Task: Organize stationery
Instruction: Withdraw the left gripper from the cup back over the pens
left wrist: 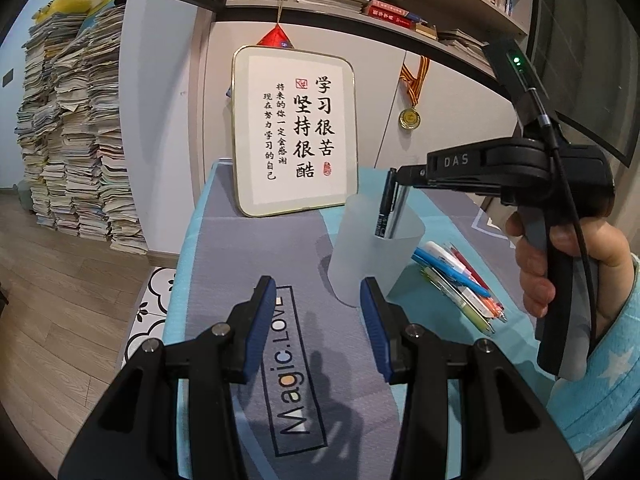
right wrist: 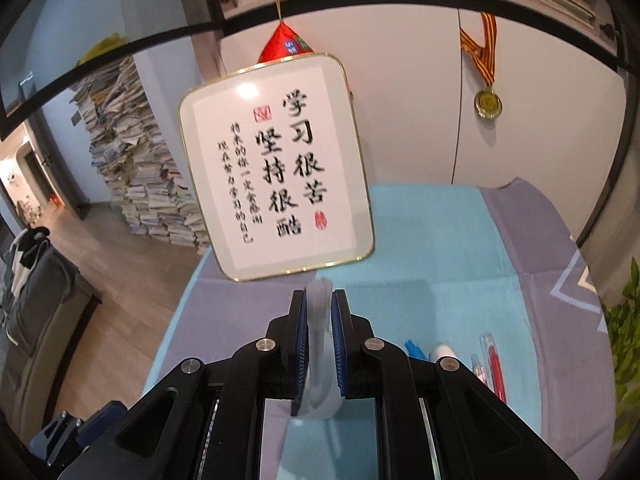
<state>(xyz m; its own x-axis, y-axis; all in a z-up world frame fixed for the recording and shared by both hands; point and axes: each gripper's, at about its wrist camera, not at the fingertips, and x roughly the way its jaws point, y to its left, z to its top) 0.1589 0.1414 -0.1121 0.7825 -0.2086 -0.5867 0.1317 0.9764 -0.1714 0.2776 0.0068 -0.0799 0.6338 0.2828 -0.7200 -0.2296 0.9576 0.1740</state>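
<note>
A frosted translucent cup stands on the blue and grey table mat. My right gripper is shut on a black pen and holds it upright, tip down, over the cup's mouth. In the right wrist view the right gripper shows its blue pads nearly together, with a pale blurred shape between them. My left gripper is open and empty, low over the mat just in front of the cup. A pile of several coloured pens lies on the mat right of the cup; part of it shows in the right wrist view.
A framed calligraphy board leans against the white cabinet behind the cup. A medal hangs on the cabinet. Shelves of books run above. Tall stacks of papers stand on the wooden floor to the left. A green plant is at the right.
</note>
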